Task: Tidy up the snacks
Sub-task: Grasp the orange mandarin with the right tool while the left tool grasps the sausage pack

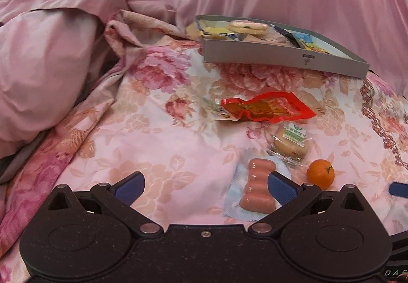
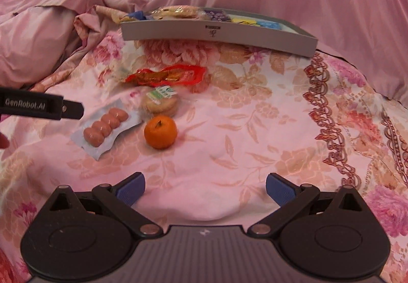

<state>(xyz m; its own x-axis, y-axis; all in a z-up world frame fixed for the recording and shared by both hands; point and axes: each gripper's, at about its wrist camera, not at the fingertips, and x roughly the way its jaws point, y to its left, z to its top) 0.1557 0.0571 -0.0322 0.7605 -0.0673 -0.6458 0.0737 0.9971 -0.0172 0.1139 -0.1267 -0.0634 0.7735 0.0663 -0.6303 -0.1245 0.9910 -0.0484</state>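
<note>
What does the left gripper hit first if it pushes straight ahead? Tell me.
Likely just the floral bedsheet: the open left gripper frames bare fabric, the sausage pack sits by its right finger. Depth is unclear.

Soft pinkish indoor light, faint shadows, fisheye bending with dark corners, slight overall blur

Left gripper (image 1: 206,185) body: matte black, speckled, two round housings, a small screw at 12 o'clock on the centre plate.
Left fingers (image 1: 129,185): ribbed blue pads on black linkage arms, silver pivot pins.
Right gripper (image 2: 205,186) body: black housings, ribbed grey centre plate.
Marking: white "GenRobot.AI" on the left gripper's black side, at 9 o'clock in the right wrist view.
</note>
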